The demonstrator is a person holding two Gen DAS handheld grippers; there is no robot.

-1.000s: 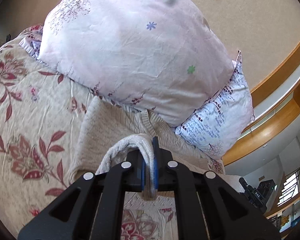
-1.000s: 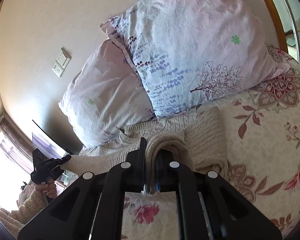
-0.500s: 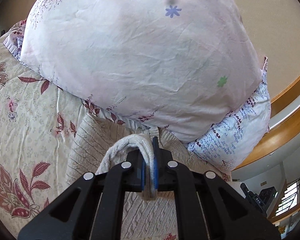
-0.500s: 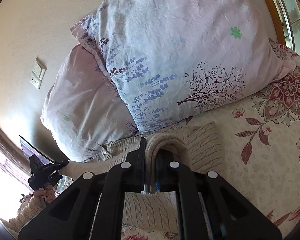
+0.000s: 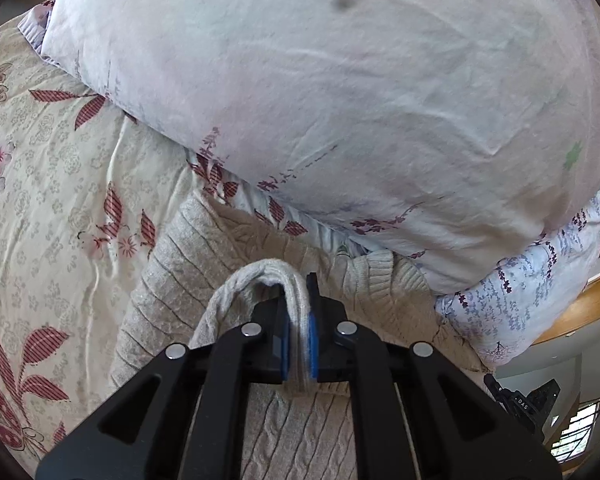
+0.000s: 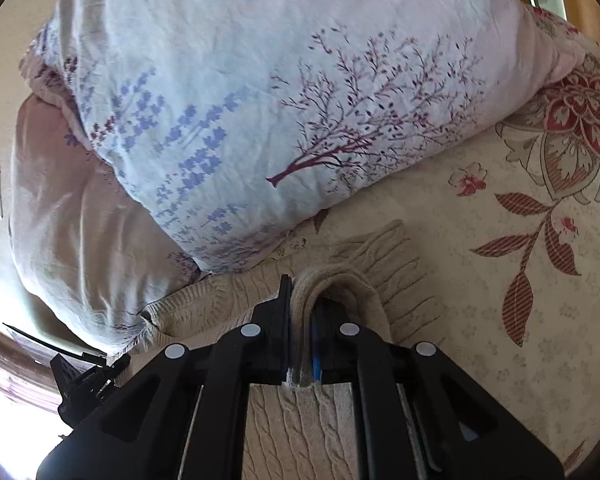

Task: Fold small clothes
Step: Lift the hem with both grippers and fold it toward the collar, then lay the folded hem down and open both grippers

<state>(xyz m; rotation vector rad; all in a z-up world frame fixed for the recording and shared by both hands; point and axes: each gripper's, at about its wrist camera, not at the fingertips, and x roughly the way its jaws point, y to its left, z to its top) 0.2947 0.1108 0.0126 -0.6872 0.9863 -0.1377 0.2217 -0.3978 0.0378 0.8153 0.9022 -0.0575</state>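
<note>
The left tool point(image 5: 299, 312) is clamped tight on a fold of the sweater point(image 5: 188, 280), the beige knit pinched flat between its blue pads point(image 5: 312, 344) and looping up over the fingertips to the left. The right tool point(image 6: 300, 316) is closed the same way on another fold of the sweater point(image 6: 384, 256), which arches over its tips to the right. The rest of the garment lies on the bed point(image 5: 40, 184) below and ahead of both tools, cable-knit body under the fingers and ribbed edge just beyond them. Right in front of the left tool a pale pink pillow point(image 5: 340, 100) fills most of the view, its lower edge touching the knit; a second pillow point(image 5: 540, 280) with blue flowers sits ahead to the right, tucked under the first. From the right tool, that blue-flowered pillow point(image 6: 280, 100) is straight ahead, its corner meeting the sweater, with the pink one point(image 6: 68, 220) ahead to the left. The floral bedspread point(image 6: 520, 280) spreads to the right of the right tool. The other tool point(image 6: 84, 376) shows low to the left there.
</note>
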